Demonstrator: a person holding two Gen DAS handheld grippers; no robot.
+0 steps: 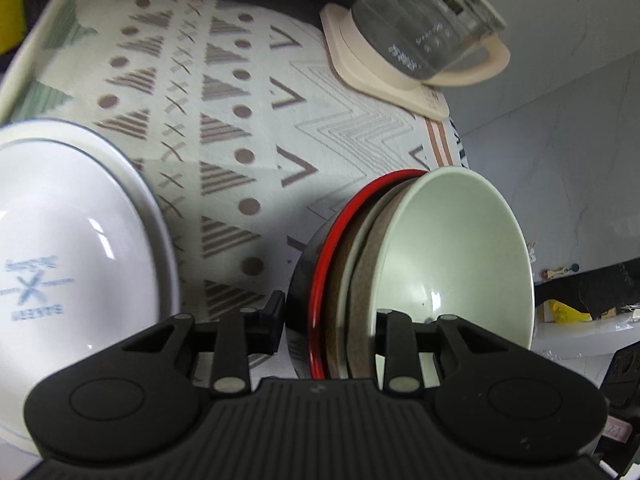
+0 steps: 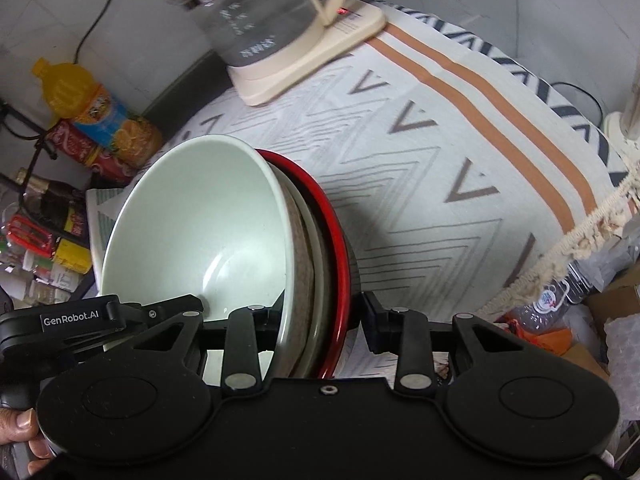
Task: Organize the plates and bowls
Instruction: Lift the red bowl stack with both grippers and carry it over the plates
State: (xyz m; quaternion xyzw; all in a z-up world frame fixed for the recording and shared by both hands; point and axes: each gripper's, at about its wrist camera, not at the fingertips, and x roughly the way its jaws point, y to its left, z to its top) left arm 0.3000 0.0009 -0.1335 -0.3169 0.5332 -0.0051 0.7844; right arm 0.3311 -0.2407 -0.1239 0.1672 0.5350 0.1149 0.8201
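Already the bowls are gathered into one nest: a pale green bowl (image 1: 452, 256) sits innermost, a speckled brown-rimmed bowl (image 1: 362, 280) comes next, and a black bowl with a red rim (image 1: 320, 264) is on the outside. The left gripper (image 1: 326, 320) and the right gripper (image 2: 320, 320) each pinch the rim of this stack from opposite sides, jaws narrowed on the layered walls, one finger inside the green bowl and the other outside the black one. The stack is tilted and appears to be held above the patterned tablecloth (image 1: 224, 120). A white plate (image 1: 72, 240) rests apart at the left, not yet joined with anything. Judging by this, the nesting is done; setting the stack down and placing the plate remain.
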